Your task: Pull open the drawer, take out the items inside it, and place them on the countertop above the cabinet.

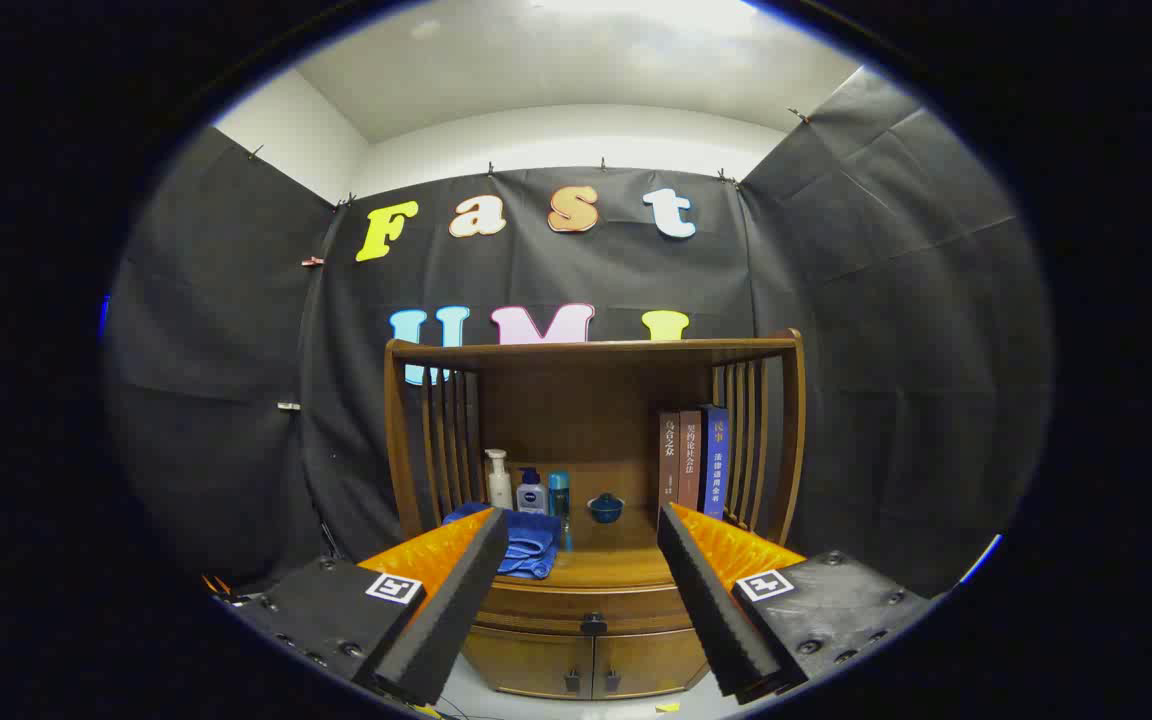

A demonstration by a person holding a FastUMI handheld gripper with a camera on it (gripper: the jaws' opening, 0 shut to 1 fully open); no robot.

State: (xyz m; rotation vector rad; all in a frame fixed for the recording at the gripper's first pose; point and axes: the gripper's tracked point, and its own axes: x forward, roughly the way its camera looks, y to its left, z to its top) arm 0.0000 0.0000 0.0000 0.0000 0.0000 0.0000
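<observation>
Wooden drawer (pixel 591 606) sitting shut, knob (pixel 593 624) between my fingers, farther off | tool (pixel 584 600) spread wide, gripping nothing | I'm judging nothing done: pull, unloading, placing on counter (pixel 616 570) all pending

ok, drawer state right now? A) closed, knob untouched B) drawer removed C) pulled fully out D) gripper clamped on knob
A: the drawer sits flush under the countertop, and its knob lies in the gap between the fingers of the open hand-held gripper, touched by neither.

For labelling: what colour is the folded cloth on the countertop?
Blue folded cloth, clearest in the gripper view.
</observation>
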